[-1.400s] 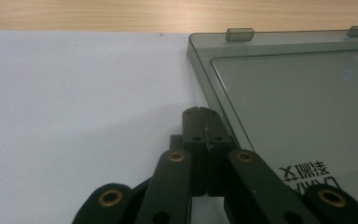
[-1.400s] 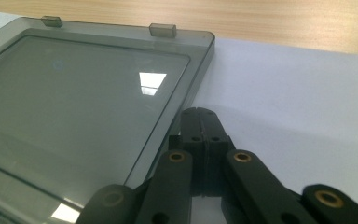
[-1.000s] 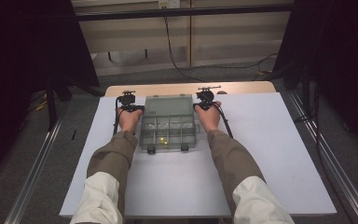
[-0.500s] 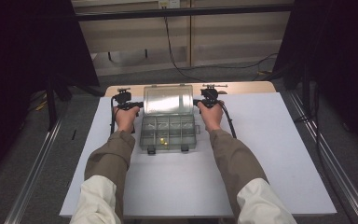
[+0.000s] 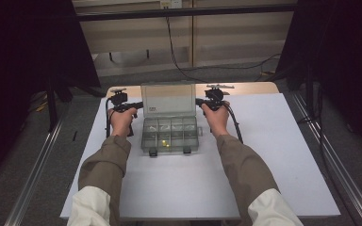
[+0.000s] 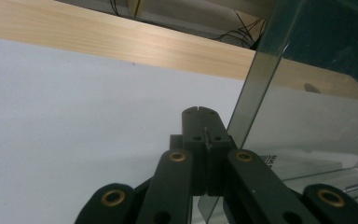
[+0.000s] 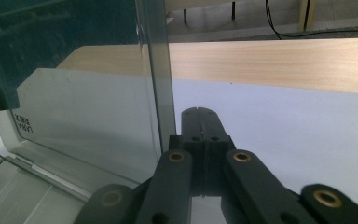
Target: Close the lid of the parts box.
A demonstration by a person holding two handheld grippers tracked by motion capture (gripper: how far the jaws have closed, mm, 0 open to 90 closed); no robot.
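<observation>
On the left of the high view, the person's left hand point(image 5: 121, 121) held the left gripper point(image 5: 139, 105) beside the left edge of a clear grey plastic compartment box point(image 5: 170, 135). In the left gripper view, the left gripper's point(image 6: 200, 112) black fingers point(image 6: 193, 128) lay pressed together with nothing between them, their tip just beside the left edge of the box's transparent hinged lid point(image 6: 307, 121); whether they touched that edge could not be told.

The box sat near the middle of the bench, on a white sheet point(image 5: 273, 155) that covered most of the light wooden bench top point(image 5: 254, 87). Its lid point(image 5: 168, 99) stood raised, close to upright, at the far side of the box, and bore a small printed label point(image 5: 151, 108) near its lower left corner. The open tray showed a row of divided compartments; a few small yellow pieces point(image 5: 164, 141) lay in a compartment towards the front left. Two dark latches point(image 5: 153, 151) sat on the front wall.

To the right of the lid, the person's right hand point(image 5: 215, 118) held the right gripper point(image 5: 199, 102), pointed inward at the lid's right edge. In the right gripper view, the right gripper's point(image 7: 200, 112) fingers point(image 7: 209, 128) were likewise closed on each other and gripped nothing, lying just beside the lid's point(image 7: 88, 116) edge. Both forearms in brown sleeves point(image 5: 245, 165) with white cuffs came in from the near edge of the bench. A black cable point(image 5: 234, 123) trailed from the right gripper along the sheet.
</observation>
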